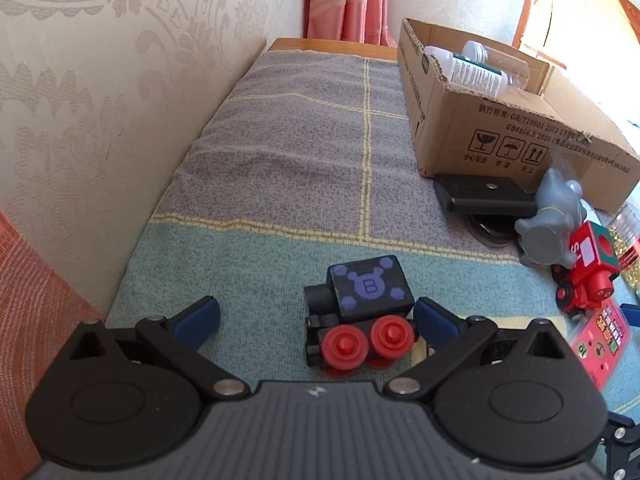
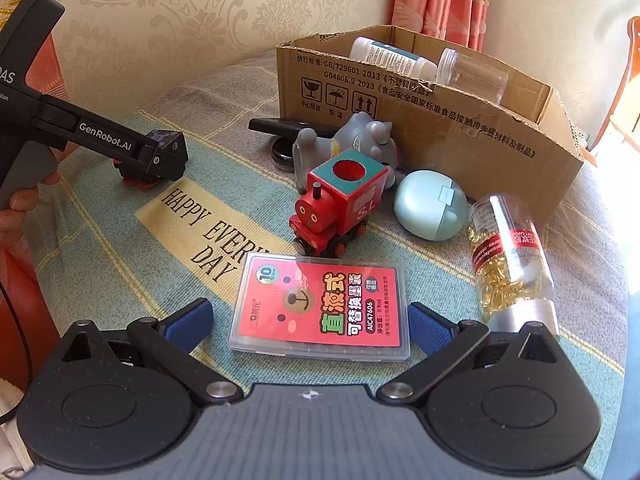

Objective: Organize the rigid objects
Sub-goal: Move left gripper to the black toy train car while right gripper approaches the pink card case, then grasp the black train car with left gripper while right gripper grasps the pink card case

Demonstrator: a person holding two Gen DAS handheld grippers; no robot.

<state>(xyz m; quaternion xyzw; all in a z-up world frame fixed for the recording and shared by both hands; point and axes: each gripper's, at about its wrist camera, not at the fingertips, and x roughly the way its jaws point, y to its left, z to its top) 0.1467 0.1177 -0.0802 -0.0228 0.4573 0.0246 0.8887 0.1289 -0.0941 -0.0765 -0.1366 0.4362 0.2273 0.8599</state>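
Observation:
A black toy train (image 1: 358, 316) with red wheels lies on its side on the towel, between my left gripper's (image 1: 316, 316) open blue fingers; the right finger (image 1: 434, 320) is close beside it. It shows in the right wrist view (image 2: 166, 156), partly hidden by the left gripper. My right gripper (image 2: 310, 324) is open around a clear case with a red label (image 2: 320, 306). A red toy train (image 2: 340, 204), a grey toy animal (image 2: 356, 140), a pale blue case (image 2: 430, 204) and a bottle of yellow capsules (image 2: 506, 256) lie before the cardboard box (image 2: 420, 108).
The box holds a white bottle (image 2: 394, 58) and a clear jar (image 2: 472, 70). A black flat object (image 1: 484, 196) lies by the box over a round disc (image 2: 282, 154). A wall runs along the left of the towel-covered table (image 1: 300, 140). A wooden chair (image 2: 628, 80) stands at the right.

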